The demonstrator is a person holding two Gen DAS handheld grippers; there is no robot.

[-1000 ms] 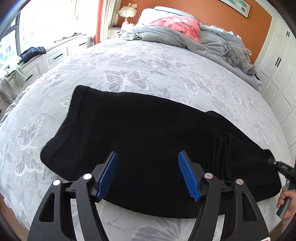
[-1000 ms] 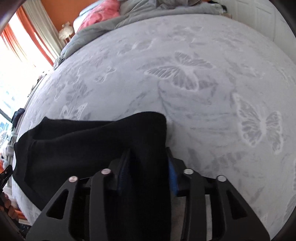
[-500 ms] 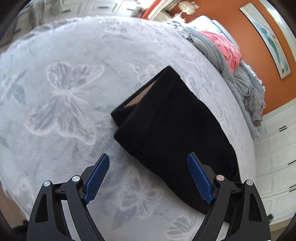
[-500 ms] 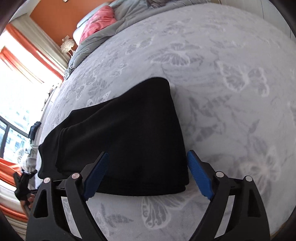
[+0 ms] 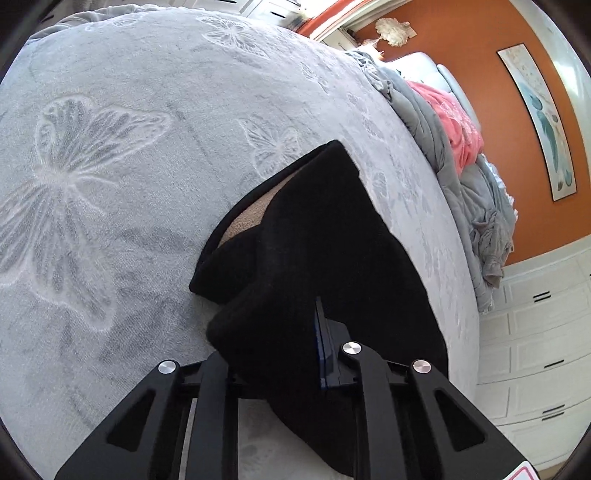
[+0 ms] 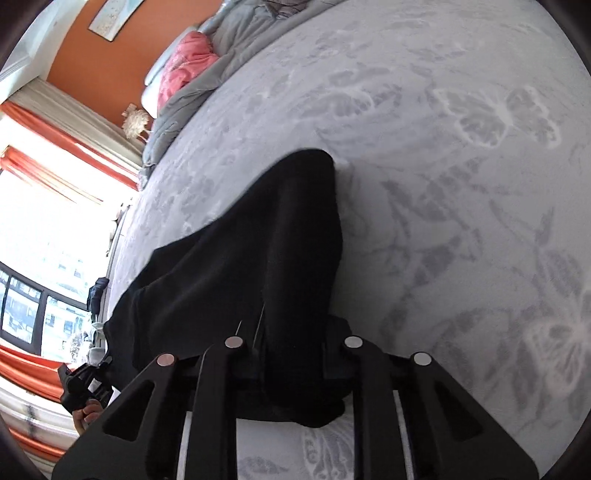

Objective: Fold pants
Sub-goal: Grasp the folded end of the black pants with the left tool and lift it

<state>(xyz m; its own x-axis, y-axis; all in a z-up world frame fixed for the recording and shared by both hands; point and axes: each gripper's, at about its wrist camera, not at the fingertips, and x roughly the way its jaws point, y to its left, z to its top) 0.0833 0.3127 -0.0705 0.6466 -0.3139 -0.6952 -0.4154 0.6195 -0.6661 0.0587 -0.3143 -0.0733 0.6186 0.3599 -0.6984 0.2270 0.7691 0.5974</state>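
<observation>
While both jaws are closing, left gripper (image 5: 291, 354) and right gripper (image 6: 291, 354) each pinch black pants (image 5: 325, 251) on the bed (image 5: 110, 155); pants run lengthwise between them, fabric bunched in each.

A grey bedspread (image 5: 155, 122) patterned with butterflies was spread over the bed. A rumpled grey quilt (image 5: 476, 206) and a pink blanket (image 5: 456, 122) were heaped near the headboard. A framed picture (image 5: 543, 118) was hung on the orange wall (image 5: 491, 92). White drawers (image 5: 539, 354), orange curtains (image 6: 66, 144) and what was possibly a lamp (image 5: 393, 31) were seen.
</observation>
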